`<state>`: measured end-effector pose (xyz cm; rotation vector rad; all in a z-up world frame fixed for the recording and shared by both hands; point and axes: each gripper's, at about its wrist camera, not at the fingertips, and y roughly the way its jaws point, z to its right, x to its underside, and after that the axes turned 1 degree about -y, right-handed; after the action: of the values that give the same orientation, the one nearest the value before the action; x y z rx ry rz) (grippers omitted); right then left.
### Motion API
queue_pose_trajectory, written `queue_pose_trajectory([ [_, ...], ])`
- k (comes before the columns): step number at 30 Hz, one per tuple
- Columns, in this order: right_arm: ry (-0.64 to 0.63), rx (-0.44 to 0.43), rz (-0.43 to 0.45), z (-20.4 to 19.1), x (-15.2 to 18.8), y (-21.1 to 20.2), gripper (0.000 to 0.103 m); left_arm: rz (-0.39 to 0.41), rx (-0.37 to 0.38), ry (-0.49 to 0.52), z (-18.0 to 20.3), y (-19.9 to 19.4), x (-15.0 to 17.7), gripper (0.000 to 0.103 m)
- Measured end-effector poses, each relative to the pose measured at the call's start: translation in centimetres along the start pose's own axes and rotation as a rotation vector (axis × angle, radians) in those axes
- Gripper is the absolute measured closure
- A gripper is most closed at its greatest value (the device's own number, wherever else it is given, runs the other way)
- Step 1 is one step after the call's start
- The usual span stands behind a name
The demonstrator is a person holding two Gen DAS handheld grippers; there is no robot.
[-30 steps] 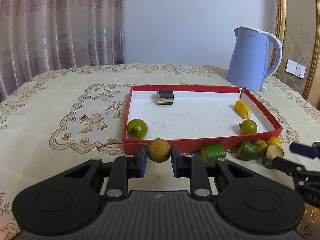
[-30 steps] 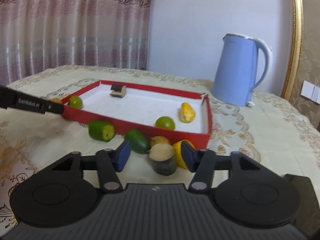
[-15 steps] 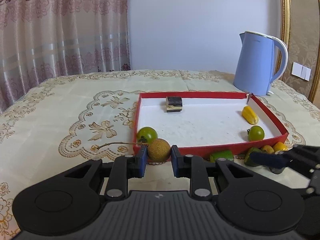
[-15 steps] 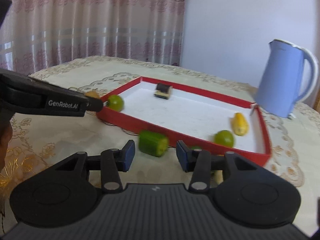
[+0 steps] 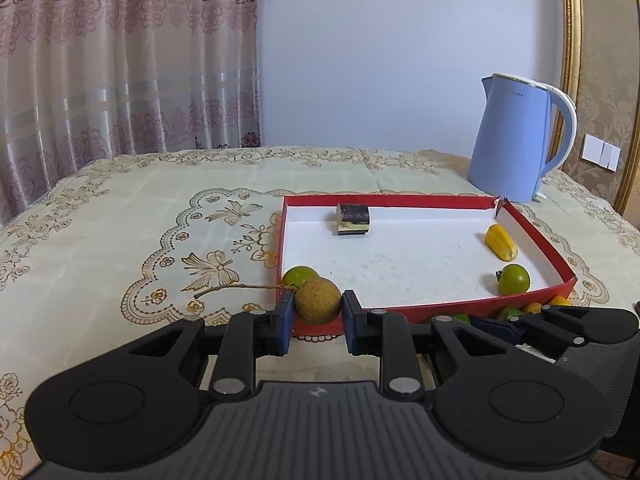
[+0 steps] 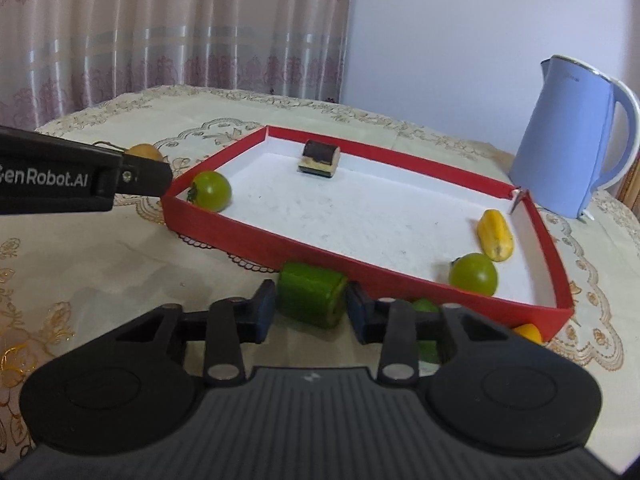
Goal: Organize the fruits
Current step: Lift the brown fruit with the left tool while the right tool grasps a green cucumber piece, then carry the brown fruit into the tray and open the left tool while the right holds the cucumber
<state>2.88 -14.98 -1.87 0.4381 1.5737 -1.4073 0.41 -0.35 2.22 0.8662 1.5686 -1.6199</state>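
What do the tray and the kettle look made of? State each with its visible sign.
Tray: likely cardboard, matte red outside, white inside; thin flat walls, and a far corner that has split open. Kettle: probably plastic, smooth pale blue with a soft sheen, white handle; a metal core cannot be ruled out.

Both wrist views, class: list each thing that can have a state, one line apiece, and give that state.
Left gripper: shut on the brown fruit, held at the tray's near left corner.
Right gripper: jaws around the green chunk; grip unclear.
Red tray: open, holding five pieces.
Two green tomatoes: in the tray.
Kettle: upright, lid shut.
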Motion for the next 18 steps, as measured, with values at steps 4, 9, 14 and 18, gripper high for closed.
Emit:
queue_pose_trajectory([
  [4, 0.016, -0.014, 0.002, 0.3, 0.2, -0.5, 0.073, -0.002, 0.006, 0.002, -0.1, 0.1, 0.0, 0.079],
  [9, 0.024, -0.059, 0.034, 1.0, 0.6, -2.9, 0.075, -0.004, 0.011, 0.012, 0.0, 0.1, 0.0, 0.079],
  [14, 0.047, -0.087, 0.068, 2.0, 0.8, -5.3, 0.076, -0.006, 0.015, 0.019, 0.4, 0.2, -0.3, 0.079],
  [18, 0.046, -0.091, 0.073, 2.4, 0.9, -5.9, 0.076, 0.002, 0.012, 0.037, 1.1, 0.4, -0.7, 0.079],
])
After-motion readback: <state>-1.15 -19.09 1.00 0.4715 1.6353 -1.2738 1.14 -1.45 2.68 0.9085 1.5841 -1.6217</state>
